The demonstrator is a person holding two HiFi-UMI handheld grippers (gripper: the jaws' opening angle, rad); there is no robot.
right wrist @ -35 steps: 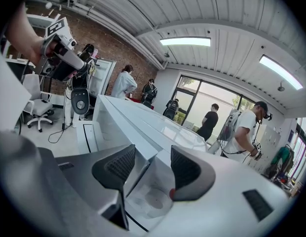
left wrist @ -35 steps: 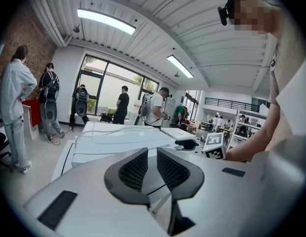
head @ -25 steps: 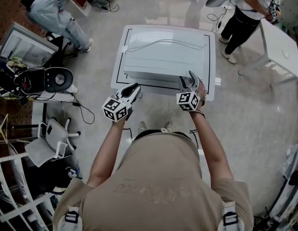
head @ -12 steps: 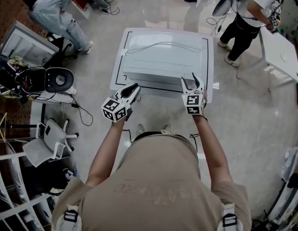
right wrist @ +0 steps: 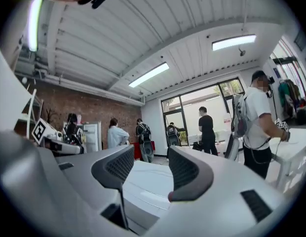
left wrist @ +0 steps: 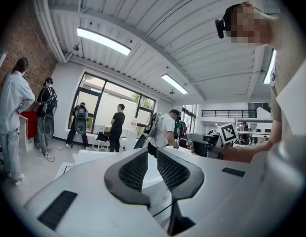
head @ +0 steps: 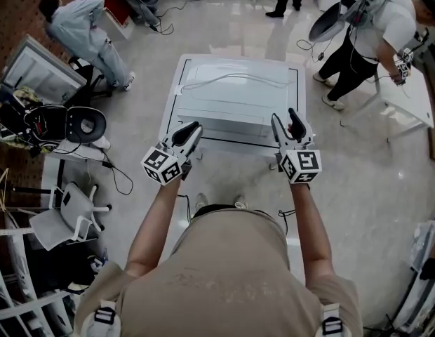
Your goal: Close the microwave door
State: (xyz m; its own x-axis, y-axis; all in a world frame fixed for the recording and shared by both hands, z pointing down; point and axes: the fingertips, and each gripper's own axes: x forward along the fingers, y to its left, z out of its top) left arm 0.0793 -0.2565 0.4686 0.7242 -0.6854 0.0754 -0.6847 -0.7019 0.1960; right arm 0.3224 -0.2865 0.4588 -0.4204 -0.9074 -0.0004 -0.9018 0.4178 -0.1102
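From above, the white microwave (head: 235,93) sits on a small white table (head: 168,114) in front of me. No door stands out from its near side, and its front face is hidden from this angle. My left gripper (head: 196,128) hovers off the near left corner, jaws almost together with nothing between them (left wrist: 152,154). My right gripper (head: 285,118) hovers off the near right corner, open and empty (right wrist: 150,157). Both gripper views look over the microwave's white top toward the room.
A person in light blue (head: 84,23) stands at far left and another person (head: 375,34) at far right beside a white table (head: 407,93). Chairs, a fan and other gear (head: 63,125) crowd the left. Cables (head: 119,170) lie on the floor.
Both grippers have drawn back from the microwave's near side toward me; the right one shifted right and off the front edge. The left one moved slightly left.
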